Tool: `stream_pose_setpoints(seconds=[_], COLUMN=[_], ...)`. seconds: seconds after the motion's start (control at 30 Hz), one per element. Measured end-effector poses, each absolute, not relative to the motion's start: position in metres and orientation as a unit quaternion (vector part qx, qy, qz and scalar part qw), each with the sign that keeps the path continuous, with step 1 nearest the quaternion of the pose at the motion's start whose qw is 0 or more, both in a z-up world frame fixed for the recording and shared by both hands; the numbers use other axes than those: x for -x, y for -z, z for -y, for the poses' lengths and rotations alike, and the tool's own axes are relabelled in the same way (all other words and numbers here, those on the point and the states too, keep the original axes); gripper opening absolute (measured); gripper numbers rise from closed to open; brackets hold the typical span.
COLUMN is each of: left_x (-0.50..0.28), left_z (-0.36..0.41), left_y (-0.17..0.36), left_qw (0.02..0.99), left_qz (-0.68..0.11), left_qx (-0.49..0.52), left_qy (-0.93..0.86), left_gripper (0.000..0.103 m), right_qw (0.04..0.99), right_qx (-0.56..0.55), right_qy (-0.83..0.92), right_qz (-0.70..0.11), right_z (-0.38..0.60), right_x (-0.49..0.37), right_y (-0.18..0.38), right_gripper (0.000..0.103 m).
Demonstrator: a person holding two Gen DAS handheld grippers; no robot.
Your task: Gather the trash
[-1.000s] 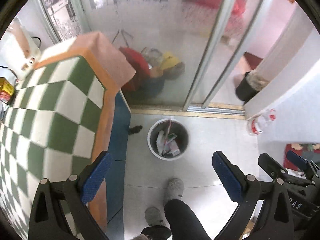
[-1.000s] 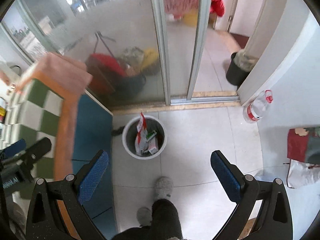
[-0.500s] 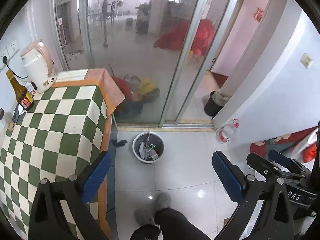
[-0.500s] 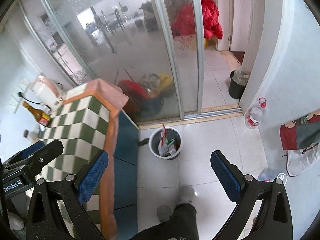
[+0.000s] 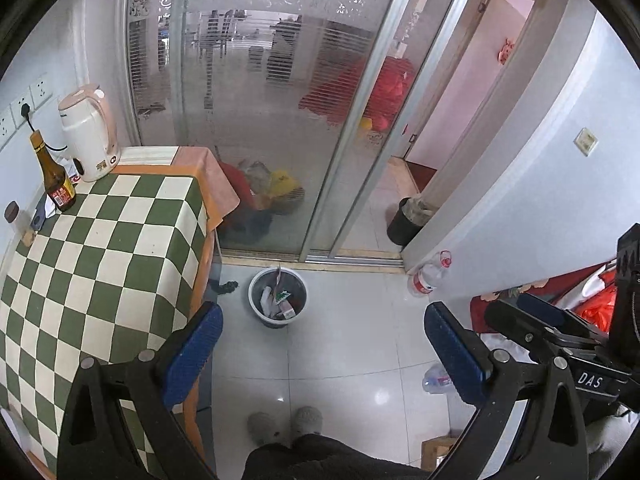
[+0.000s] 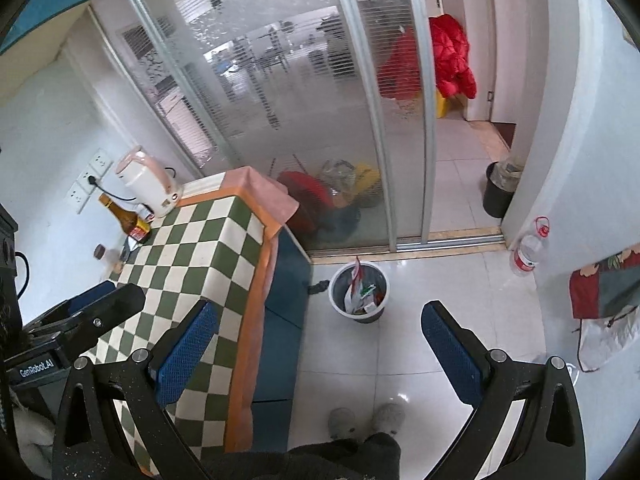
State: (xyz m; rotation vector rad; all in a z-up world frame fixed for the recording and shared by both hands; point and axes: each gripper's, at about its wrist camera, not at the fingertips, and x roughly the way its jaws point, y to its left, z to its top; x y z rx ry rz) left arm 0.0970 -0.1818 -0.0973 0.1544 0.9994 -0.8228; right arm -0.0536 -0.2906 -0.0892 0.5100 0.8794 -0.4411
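Observation:
A grey trash bin [image 5: 278, 298] [image 6: 359, 292] stands on the tiled floor by the sliding glass door, holding several wrappers and papers. My left gripper [image 5: 324, 350] is open and empty, high above the floor, short of the bin. My right gripper [image 6: 320, 356] is open and empty too, at about the same height. The right gripper shows at the right edge of the left wrist view [image 5: 552, 332]. The left gripper shows at the left edge of the right wrist view [image 6: 80, 316].
A table with a green checked cloth [image 5: 100, 264] [image 6: 192, 264] stands at the left, bearing a kettle [image 5: 90, 132], a brown bottle [image 5: 54, 176] and a small jar [image 5: 14, 216]. A plastic bottle [image 5: 430, 276] leans at the wall corner. A black bin [image 5: 408, 222] stands beyond the door. A crumpled bottle [image 5: 438, 380] lies on the floor.
Both grippers have risen and pulled back from the bin, which now looks smaller and farther. More of the table, the kettle and the bottle have come into view. Both stay open.

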Motion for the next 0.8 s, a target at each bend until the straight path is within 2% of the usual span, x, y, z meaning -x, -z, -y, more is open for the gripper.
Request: stream_pose_setpoints(seconds=[0.8], left_x=[-0.09], left_z=[0.168], left_y=[0.101], left_qw=[0.793], left_qz=[-0.492], left_qx=[-0.064], left_qy=[0.354], left_gripper=[0.103], right_qw=[0.84], right_qx=[-0.259], right_qy=[0.17], right_qz=[-0.446], right_z=[0.296], right_x=[0.046], right_y=[0.103], right_gripper=[0.103])
